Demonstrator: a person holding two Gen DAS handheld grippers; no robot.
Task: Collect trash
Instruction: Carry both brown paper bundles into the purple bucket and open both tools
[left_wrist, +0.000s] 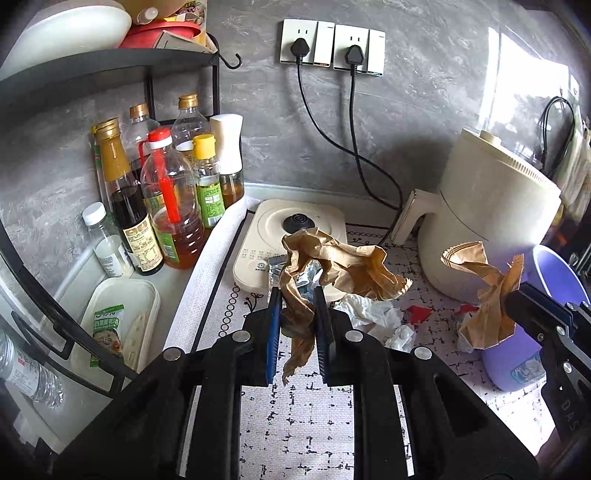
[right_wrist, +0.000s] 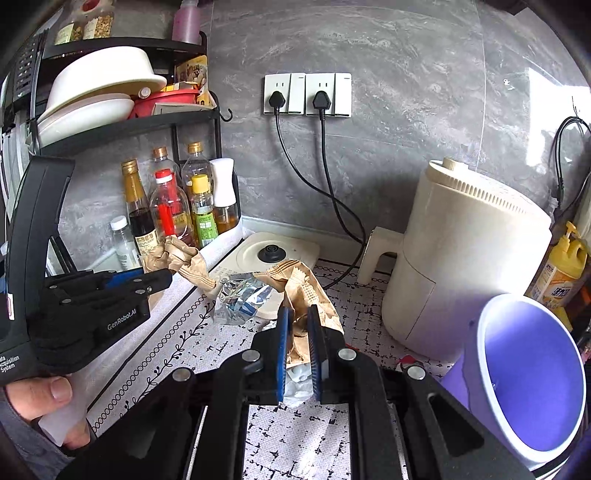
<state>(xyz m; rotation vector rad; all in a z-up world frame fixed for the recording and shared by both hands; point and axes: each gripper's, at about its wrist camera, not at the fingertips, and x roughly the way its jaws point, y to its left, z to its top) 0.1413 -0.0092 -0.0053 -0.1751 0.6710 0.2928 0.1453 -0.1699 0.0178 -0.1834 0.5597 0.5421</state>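
Note:
My left gripper (left_wrist: 297, 295) is shut on a crumpled brown paper bag (left_wrist: 343, 264) and holds it above the counter; the bag also shows in the right wrist view (right_wrist: 181, 258). My right gripper (right_wrist: 298, 314) is shut on a second crumpled brown paper bag (right_wrist: 306, 291), which shows in the left wrist view (left_wrist: 487, 295) beside the purple bin (left_wrist: 554, 280). The purple bin (right_wrist: 532, 373) stands open at the right. Silver foil wrapper (right_wrist: 240, 299), white tissue (left_wrist: 373, 314) and red scraps (left_wrist: 417, 314) lie on the patterned mat.
A cream air fryer (right_wrist: 469, 258) stands behind the bin. A cream kettle base (left_wrist: 295, 225) sits under the left bag. Several sauce bottles (left_wrist: 166, 199) and a black rack (left_wrist: 110, 70) fill the left. Two plugged cords (left_wrist: 354, 140) hang from wall sockets.

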